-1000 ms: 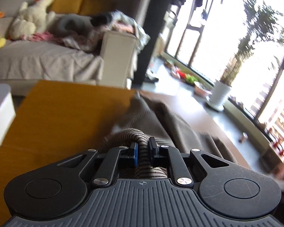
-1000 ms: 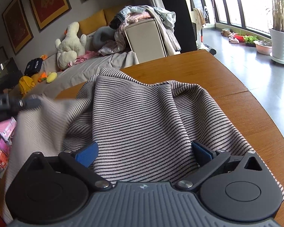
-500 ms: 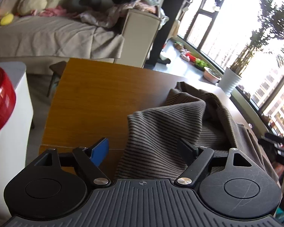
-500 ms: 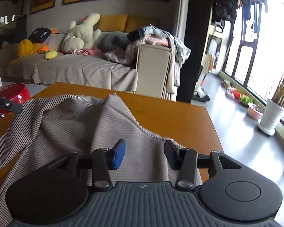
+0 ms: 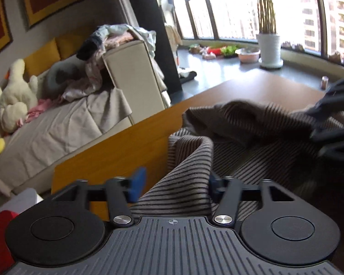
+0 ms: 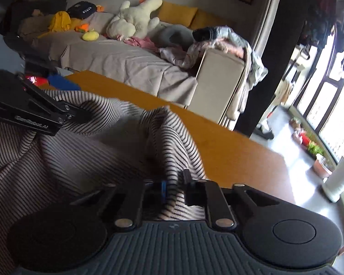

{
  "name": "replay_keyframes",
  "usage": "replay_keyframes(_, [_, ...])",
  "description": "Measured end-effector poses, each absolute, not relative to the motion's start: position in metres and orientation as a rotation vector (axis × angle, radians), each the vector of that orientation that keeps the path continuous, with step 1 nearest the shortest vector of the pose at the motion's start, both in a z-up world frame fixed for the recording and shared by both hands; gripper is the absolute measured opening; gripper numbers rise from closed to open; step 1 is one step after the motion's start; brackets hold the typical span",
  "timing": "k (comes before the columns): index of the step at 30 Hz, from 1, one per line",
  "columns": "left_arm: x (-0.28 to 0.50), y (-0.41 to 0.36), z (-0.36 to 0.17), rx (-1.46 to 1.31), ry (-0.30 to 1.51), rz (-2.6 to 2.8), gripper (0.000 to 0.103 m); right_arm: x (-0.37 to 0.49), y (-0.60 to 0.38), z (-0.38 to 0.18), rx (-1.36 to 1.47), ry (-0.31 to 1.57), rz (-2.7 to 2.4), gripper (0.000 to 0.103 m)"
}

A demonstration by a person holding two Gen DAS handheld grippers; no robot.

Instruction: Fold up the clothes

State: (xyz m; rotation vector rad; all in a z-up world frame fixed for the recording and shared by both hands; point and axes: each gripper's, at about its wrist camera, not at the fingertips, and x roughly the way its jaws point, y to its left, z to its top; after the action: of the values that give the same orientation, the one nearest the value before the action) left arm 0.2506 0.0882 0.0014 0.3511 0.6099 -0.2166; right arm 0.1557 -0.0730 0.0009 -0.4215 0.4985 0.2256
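Note:
A brown-and-cream striped garment (image 5: 252, 119) lies bunched on the wooden table (image 5: 126, 146). A raised fold of it stands between the blue pads of my left gripper (image 5: 175, 183), whose jaws are closing and still stand apart. My right gripper (image 6: 174, 183) has its jaws closing, nearly together, and pinches a ridge of the striped garment (image 6: 80, 160). In the right wrist view my left gripper (image 6: 78, 114) sits at the left with cloth bunched around its tips. My right gripper (image 5: 309, 123) shows as a dark blur at the garment's right end.
Behind the table (image 6: 229, 149) stands a sofa (image 5: 57, 128) with a cream plush toy (image 6: 135, 18) and a heap of clothes (image 5: 117, 36) on its armrest. A white plant pot (image 5: 268, 45) stands by the windows. A red object (image 5: 0, 229) sits low at the left.
My left gripper let go of the bunch it held, opened wide, shifted and now narrows around a new fold. My right gripper went from wide open to pinching the cloth. Both views have rolled.

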Motion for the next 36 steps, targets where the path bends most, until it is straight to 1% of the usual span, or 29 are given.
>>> replay_keyframes(1, [0.260, 0.093, -0.001, 0.343, 0.625, -0.204, 0.040, 0.161, -0.084, 0.009, -0.440, 0.467, 0.192, 0.009])
replay_keyframes(2, [0.269, 0.097, -0.003, 0.337, 0.637, -0.187, 0.035, 0.171, -0.097, 0.014, -0.443, 0.451, 0.154, 0.009])
replay_keyframes(4, [0.285, 0.108, -0.009, 0.348, 0.642, -0.115, 0.028, 0.202, -0.127, 0.013, -0.435, 0.451, 0.055, 0.007])
replay_keyframes(5, [0.294, 0.113, -0.012, 0.355, 0.645, -0.077, 0.027, 0.218, -0.141, 0.007, -0.428, 0.464, 0.006, 0.005])
replay_keyframes(9, [0.320, 0.133, -0.022, 0.368, 0.660, 0.026, 0.027, 0.265, -0.185, -0.028, -0.295, 0.585, -0.062, 0.006])
replay_keyframes(10, [0.323, 0.135, -0.024, 0.373, 0.662, 0.042, 0.030, 0.269, -0.189, -0.035, -0.267, 0.604, -0.066, 0.007])
replay_keyframes(12, [0.324, 0.133, -0.023, 0.369, 0.655, 0.070, 0.041, 0.272, -0.196, -0.043, -0.222, 0.611, -0.071, 0.015])
replay_keyframes(13, [0.326, 0.134, -0.020, 0.350, 0.655, 0.090, 0.050, 0.267, -0.199, -0.039, -0.201, 0.599, -0.073, 0.019])
replay_keyframes(14, [0.324, 0.135, -0.014, 0.315, 0.652, 0.105, 0.056, 0.258, -0.204, -0.032, -0.179, 0.583, -0.074, 0.033])
replay_keyframes(15, [0.322, 0.137, -0.007, 0.279, 0.648, 0.118, 0.057, 0.250, -0.208, -0.026, -0.157, 0.566, -0.075, 0.051])
replay_keyframes(16, [0.317, 0.137, 0.000, 0.244, 0.636, 0.117, 0.064, 0.242, -0.212, -0.019, -0.136, 0.550, -0.076, 0.060])
replay_keyframes(17, [0.311, 0.136, 0.009, 0.207, 0.615, 0.106, 0.078, 0.233, -0.216, -0.013, -0.114, 0.534, -0.077, 0.073])
replay_keyframes(18, [0.300, 0.133, 0.018, 0.172, 0.582, 0.083, 0.084, 0.220, -0.221, -0.005, -0.084, 0.521, -0.061, 0.082])
replay_keyframes(19, [0.290, 0.129, 0.026, 0.138, 0.549, 0.059, 0.094, 0.206, -0.225, 0.002, -0.050, 0.516, -0.026, 0.087])
replay_keyframes(20, [0.280, 0.126, 0.034, 0.103, 0.519, 0.034, 0.096, 0.192, -0.226, 0.007, -0.019, 0.524, 0.018, 0.095])
replay_keyframes(21, [0.269, 0.121, 0.037, 0.070, 0.499, 0.000, 0.096, 0.177, -0.226, 0.011, 0.008, 0.535, 0.066, 0.098])
replay_keyframes(23, [0.249, 0.110, 0.039, -0.013, 0.476, -0.087, 0.101, 0.150, -0.219, 0.008, 0.019, 0.544, 0.116, 0.098])
replay_keyframes(25, [0.233, 0.100, 0.028, -0.119, 0.487, -0.212, 0.103, 0.125, -0.211, 0.003, 0.019, 0.549, 0.152, 0.091])
replay_keyframes(26, [0.227, 0.094, 0.019, -0.144, 0.500, -0.259, 0.103, 0.113, -0.207, 0.001, 0.019, 0.551, 0.169, 0.075])
replay_keyframes(27, [0.222, 0.087, 0.011, -0.145, 0.517, -0.287, 0.103, 0.104, -0.202, -0.004, 0.006, 0.559, 0.179, 0.057])
replay_keyframes(28, [0.218, 0.079, 0.002, -0.144, 0.535, -0.312, 0.103, 0.100, -0.196, -0.012, -0.016, 0.580, 0.179, 0.050])
replay_keyframes(29, [0.215, 0.073, -0.009, -0.134, 0.557, -0.321, 0.103, 0.098, -0.191, -0.021, -0.027, 0.612, 0.175, 0.046])
replay_keyframes(31, [0.213, 0.065, -0.027, -0.100, 0.620, -0.308, 0.103, 0.091, -0.183, -0.038, -0.044, 0.627, 0.149, 0.047])
replay_keyframes(32, [0.212, 0.064, -0.028, -0.089, 0.635, -0.304, 0.103, 0.085, -0.180, -0.043, -0.059, 0.624, 0.138, 0.048])
replay_keyframes(36, [0.196, 0.069, -0.030, -0.064, 0.666, -0.249, 0.103, 0.065, -0.178, -0.039, -0.011, 0.667, 0.165, 0.050])
